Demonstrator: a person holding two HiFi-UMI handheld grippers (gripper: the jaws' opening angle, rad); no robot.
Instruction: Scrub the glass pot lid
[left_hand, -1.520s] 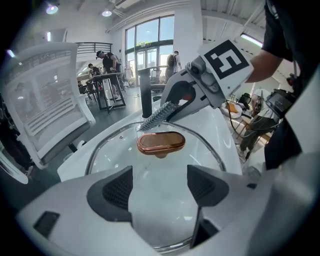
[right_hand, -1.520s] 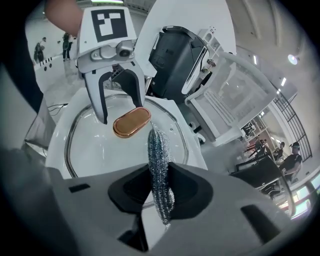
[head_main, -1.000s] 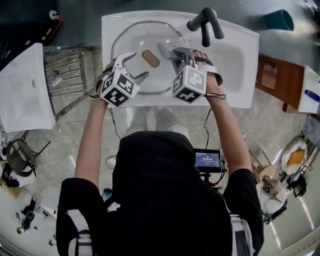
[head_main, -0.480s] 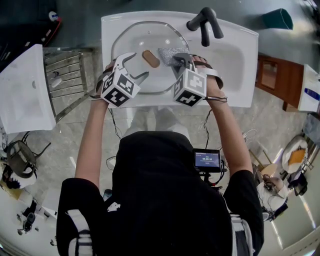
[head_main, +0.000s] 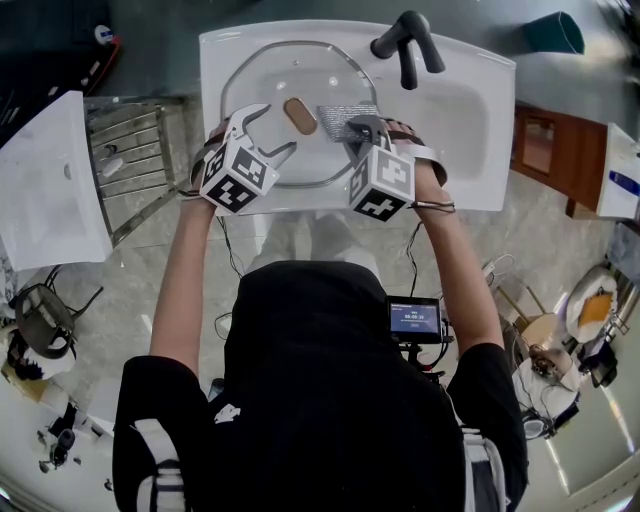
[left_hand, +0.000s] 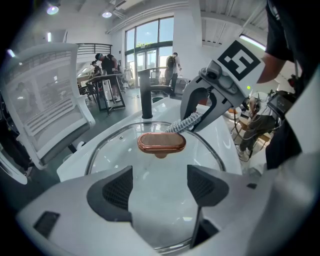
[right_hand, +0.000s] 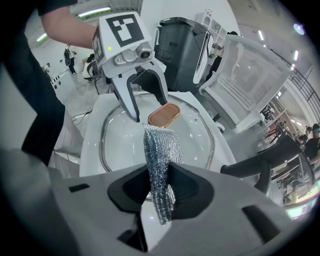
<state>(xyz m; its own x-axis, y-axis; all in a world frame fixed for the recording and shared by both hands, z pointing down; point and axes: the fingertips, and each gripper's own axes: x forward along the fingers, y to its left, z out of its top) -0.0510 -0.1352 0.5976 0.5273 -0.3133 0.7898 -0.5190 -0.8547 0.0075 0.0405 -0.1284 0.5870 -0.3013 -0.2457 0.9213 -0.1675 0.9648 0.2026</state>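
Right gripper view: right gripper (right_hand: 159, 186) clamps the soft mesh scrubber (right_hand: 159, 147); left gripper (left_hand: 159, 186) gapes empty over the glass lid (left_hand: 117, 150); likely slippery, brittle; steady its edge.

No home kitchen, this: it's a big open lab hall. Far ahead of the left gripper (left_hand: 159, 186) there are tall windows (left_hand: 150, 42) and people (left_hand: 106, 62) standing about. The sink (head_main: 470, 150) stands free on a stone floor (head_main: 560, 260). Off to that gripper's left sits a spare white basin (head_main: 50, 180) beside a metal rack (head_main: 135, 150), with loose gear (head_main: 40, 310) below it.
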